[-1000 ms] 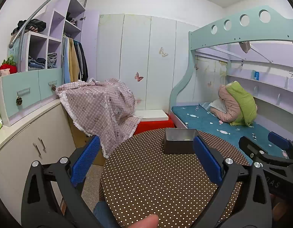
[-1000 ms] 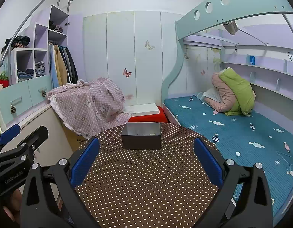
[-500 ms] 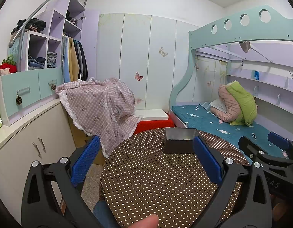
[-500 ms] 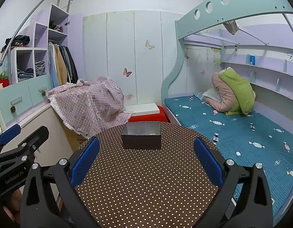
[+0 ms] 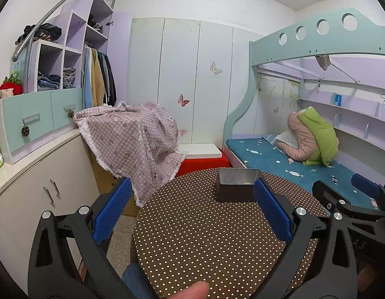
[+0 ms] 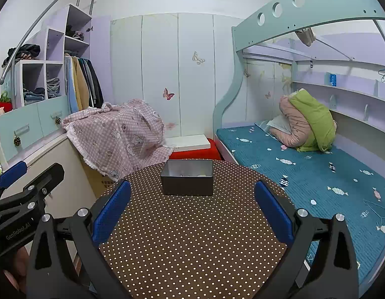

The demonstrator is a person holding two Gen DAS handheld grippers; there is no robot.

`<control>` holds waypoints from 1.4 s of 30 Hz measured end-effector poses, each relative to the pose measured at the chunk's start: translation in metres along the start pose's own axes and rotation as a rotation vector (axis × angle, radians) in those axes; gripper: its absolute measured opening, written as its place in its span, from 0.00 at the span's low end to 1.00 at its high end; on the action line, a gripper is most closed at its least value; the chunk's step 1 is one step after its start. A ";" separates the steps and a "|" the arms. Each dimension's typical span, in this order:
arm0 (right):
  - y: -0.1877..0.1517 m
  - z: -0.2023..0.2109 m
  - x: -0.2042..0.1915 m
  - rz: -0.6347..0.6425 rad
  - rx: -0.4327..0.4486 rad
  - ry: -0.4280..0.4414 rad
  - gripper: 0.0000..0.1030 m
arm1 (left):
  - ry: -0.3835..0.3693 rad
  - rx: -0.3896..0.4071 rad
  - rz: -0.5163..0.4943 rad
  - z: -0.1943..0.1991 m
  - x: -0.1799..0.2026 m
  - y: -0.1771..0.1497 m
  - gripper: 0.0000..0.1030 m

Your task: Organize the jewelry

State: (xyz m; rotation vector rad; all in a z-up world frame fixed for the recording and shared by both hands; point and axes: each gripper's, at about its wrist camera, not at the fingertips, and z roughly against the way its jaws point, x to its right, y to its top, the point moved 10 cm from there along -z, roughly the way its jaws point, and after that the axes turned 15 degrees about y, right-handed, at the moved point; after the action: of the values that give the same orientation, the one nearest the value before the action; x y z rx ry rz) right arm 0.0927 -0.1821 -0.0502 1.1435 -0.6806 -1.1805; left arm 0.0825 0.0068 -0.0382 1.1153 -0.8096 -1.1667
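Dark metal box (image 6: 187, 181) sits open-topped at the far side of the round polka-dot counter (image 6: 192, 236); small pale items lie on its floor, too small to identify. Left gripper (image 5: 190, 209) hovers above the near part of the counter, short of the box, blue-padded fingers (image 5: 110, 211) spread wide apart, nothing between them. Right gripper (image 6: 192, 209) also hovers on the near side of the box, fingers (image 6: 272, 211) likewise wide apart and empty. In the right wrist view the box lies centred between the fingers; in the left wrist view it sits just inside the right finger. Beyond the box: red stool (image 6: 195, 153) with a white board on top, pink checked cloth (image 6: 117, 139) to the box's left, blue bed (image 6: 304, 174) to its right.
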 end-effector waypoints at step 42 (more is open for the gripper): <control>0.008 0.002 0.004 -0.001 0.006 -0.012 0.93 | 0.008 0.008 -0.006 0.002 -0.008 0.005 0.95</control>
State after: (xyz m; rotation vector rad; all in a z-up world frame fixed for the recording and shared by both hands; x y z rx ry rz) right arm 0.0950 -0.1862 -0.0430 1.1428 -0.6931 -1.1877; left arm 0.0798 0.0140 -0.0323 1.1291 -0.8057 -1.1638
